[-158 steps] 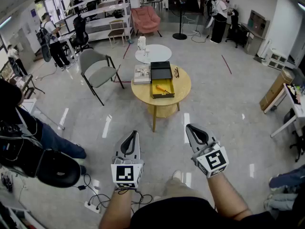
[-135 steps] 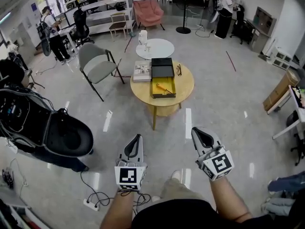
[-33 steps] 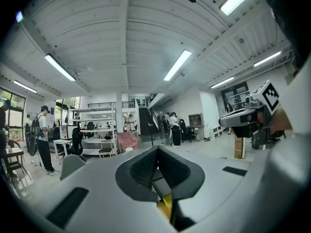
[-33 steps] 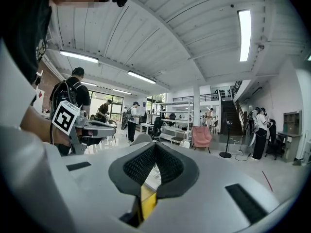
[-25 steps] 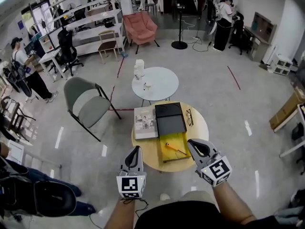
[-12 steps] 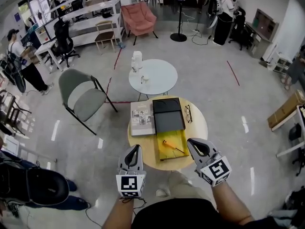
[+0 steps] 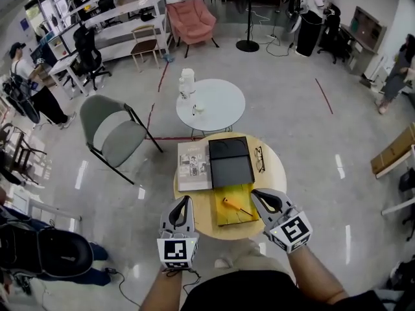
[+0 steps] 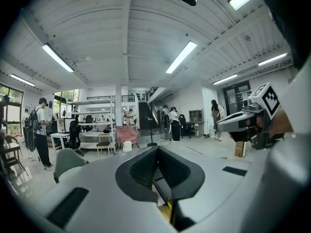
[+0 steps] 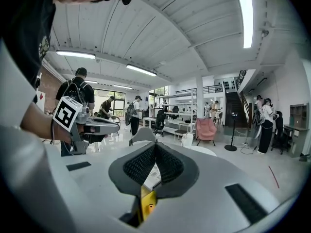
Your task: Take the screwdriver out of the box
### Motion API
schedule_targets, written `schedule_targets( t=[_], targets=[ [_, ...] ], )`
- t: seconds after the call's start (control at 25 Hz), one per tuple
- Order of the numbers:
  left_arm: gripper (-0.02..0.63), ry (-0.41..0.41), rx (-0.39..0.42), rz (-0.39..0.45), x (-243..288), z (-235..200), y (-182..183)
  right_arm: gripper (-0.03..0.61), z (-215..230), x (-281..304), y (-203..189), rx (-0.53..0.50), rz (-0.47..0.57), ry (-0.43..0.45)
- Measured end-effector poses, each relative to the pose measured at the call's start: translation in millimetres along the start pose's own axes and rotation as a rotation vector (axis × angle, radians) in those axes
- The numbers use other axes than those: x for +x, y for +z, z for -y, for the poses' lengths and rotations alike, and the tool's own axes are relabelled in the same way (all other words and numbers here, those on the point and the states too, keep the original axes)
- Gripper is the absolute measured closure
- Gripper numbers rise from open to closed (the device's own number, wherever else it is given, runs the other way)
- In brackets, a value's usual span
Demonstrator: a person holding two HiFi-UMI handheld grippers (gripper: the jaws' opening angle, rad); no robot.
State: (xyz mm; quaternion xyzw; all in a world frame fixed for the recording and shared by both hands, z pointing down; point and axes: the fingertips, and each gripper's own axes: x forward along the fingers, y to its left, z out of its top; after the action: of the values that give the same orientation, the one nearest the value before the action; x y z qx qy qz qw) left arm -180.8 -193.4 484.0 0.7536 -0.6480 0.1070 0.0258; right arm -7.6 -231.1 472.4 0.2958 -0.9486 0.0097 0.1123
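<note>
While the screwdriver (image 7: 234, 206) lies in the box (image 7: 224, 219), left gripper (image 7: 184, 201) and right gripper (image 7: 258, 196) sit closed, empty.

The round tabletop (image 7: 272, 180) is showing pale wood with a smooth, satin face. On it the box (image 7: 227, 219) is showing a matt yellow lining. Its lid (image 7: 230, 164), lying just beyond, is looking matt black; card or plastic, I cannot tell. Inside the box the screwdriver (image 7: 235, 205) is showing an orange plastic-looking handle and a thin shaft like metal. Left of the box's lid a magazine (image 7: 194, 167) is showing printed paper. Around the box the grey floor (image 7: 305, 109) is shining glossy, mirroring the lights. The left hand-held gripper (image 7: 183, 203) and the right hand-held gripper (image 7: 258, 196) are showing smooth matt grey plastic, with black ribbed pads (image 9: 138, 165).
</note>
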Motion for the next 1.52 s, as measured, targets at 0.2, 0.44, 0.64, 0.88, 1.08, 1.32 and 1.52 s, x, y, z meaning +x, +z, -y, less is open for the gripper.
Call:
schedule_targets(
  t=[0.2, 0.44, 0.64, 0.88, 1.08, 1.32, 1.52],
  targets=[
    [0.6, -0.006, -0.005, -0.026, 24.0, 2.0, -11.6, 0.561, 17.6, 16.2, -16.9, 0.021, -0.032, 0.017],
    [0.6, -0.017, -0.015, -0.057, 45.4, 9.7, -21.2, 0.561, 28.5, 33.6, -37.3, 0.042, -0.072, 0.05],
    [0.6, -0.008, -0.036, -0.089, 56.9, 12.2, -33.8, 0.561, 30.8, 45.1, -55.7, 0.05, -0.117, 0.088],
    [0.6, -0.002, -0.064, -0.13, 64.8, 17.7, -59.8, 0.558, 25.1, 59.4, -91.6, 0.073, -0.196, 0.136],
    [0.6, 0.007, -0.091, -0.154, 69.9, 24.6, -75.6, 0.549, 15.0, 69.4, -117.1, 0.082, -0.235, 0.188],
    [0.6, 0.025, -0.09, -0.189, 71.1, 25.1, -93.2, 0.518, 6.9, 81.0, -143.4, 0.09, -0.283, 0.238],
    [0.6, 0.034, -0.084, -0.204, 71.7, 25.8, -98.4, 0.454, 2.5, 89.3, -168.2, 0.085, -0.327, 0.262]
  ],
)
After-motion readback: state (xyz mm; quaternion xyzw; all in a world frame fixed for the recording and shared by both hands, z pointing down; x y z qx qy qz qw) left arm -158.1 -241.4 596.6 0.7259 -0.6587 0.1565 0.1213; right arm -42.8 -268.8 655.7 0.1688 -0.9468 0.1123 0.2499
